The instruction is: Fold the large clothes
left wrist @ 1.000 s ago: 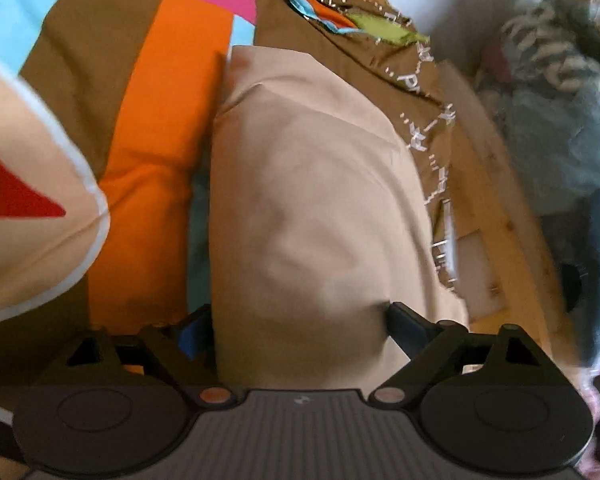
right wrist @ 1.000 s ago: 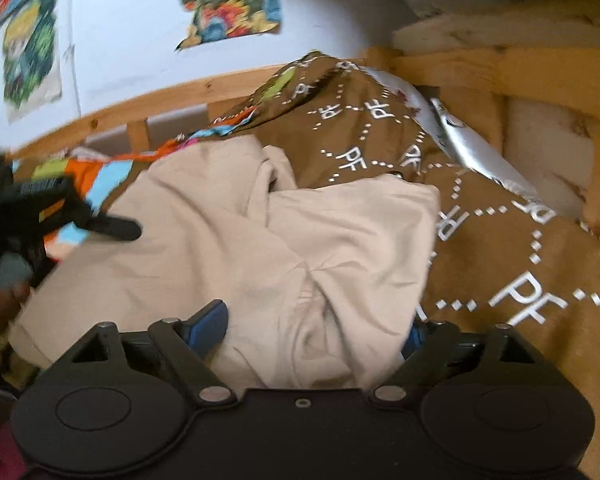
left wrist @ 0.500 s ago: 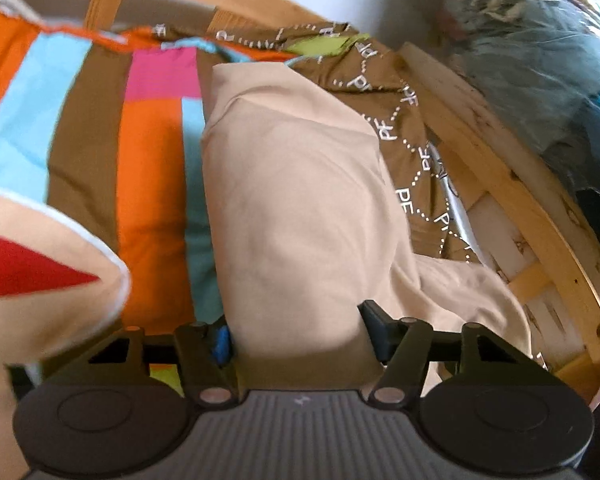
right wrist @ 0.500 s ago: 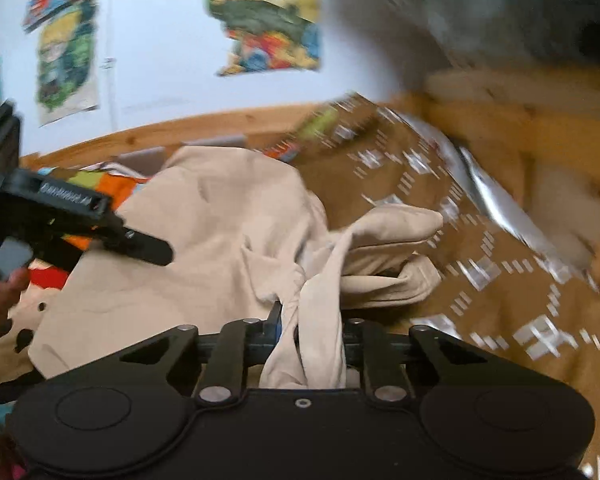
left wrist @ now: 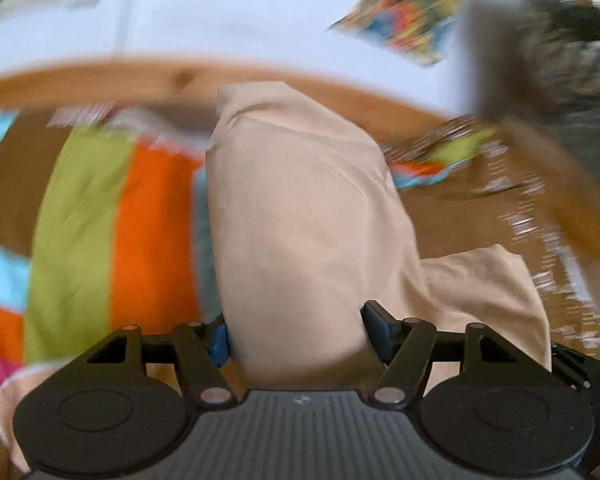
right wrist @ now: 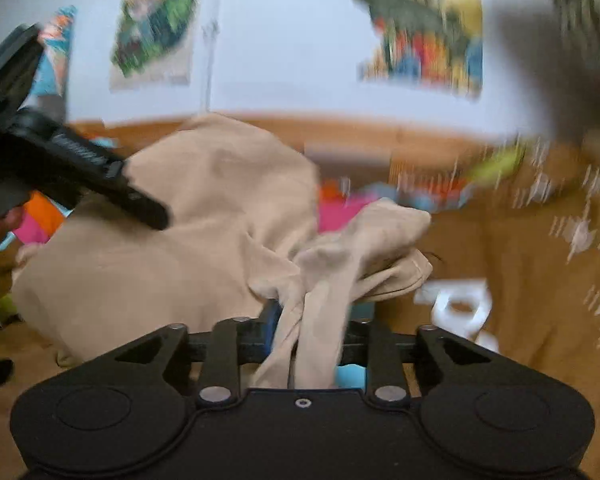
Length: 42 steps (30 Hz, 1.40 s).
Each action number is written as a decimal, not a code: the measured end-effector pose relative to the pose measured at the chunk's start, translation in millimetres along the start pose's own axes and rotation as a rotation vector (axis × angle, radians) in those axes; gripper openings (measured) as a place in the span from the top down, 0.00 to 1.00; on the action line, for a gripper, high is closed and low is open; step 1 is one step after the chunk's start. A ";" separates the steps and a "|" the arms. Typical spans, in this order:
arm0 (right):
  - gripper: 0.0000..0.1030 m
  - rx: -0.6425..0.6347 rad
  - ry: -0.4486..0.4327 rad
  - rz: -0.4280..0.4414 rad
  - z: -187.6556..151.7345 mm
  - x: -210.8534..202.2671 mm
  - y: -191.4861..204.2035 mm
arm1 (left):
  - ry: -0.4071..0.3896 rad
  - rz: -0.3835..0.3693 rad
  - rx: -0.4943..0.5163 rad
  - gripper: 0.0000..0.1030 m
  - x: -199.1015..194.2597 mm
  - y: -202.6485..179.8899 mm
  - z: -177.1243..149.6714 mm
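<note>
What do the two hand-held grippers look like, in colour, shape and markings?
Left hand-held gripper: black linkage arms with silver rivets, two round discs, a ribbed grey centre plate with a small white mark, blue finger pads. Right hand-held gripper: the same, but its centre plate is smooth black.

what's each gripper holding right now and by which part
Both hold the beige garment. The right gripper is shut on a bunched, twisted end of it. The left gripper clamps a broad fold at its near edge.

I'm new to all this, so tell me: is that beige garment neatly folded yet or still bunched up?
Still bunched up. The beige garment lies in a rumpled heap, one twisted strand pinched in the right gripper.
</note>
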State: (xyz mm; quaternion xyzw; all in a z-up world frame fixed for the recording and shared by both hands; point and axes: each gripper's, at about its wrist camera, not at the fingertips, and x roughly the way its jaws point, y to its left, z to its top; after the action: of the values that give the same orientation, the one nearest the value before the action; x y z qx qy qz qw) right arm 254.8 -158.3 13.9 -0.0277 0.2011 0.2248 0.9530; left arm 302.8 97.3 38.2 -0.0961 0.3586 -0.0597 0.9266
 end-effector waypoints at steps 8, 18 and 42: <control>0.19 0.208 0.000 0.010 -22.8 -2.7 -37.7 | -0.006 -0.003 -0.115 0.10 25.6 24.6 -24.6; 0.08 0.156 0.035 -0.056 -14.1 -28.1 -35.0 | -0.007 0.118 -0.124 0.01 2.7 4.6 -39.9; 0.01 0.053 -0.256 -0.044 45.1 -194.6 8.9 | -0.221 0.170 -0.052 0.01 -189.5 -51.6 -108.0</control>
State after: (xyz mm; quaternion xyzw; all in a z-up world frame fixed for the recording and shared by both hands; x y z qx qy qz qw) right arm 108.5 -225.1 132.5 0.0219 0.0827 0.2002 0.9760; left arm 88.2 66.4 95.1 -0.0953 0.2627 0.0391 0.9594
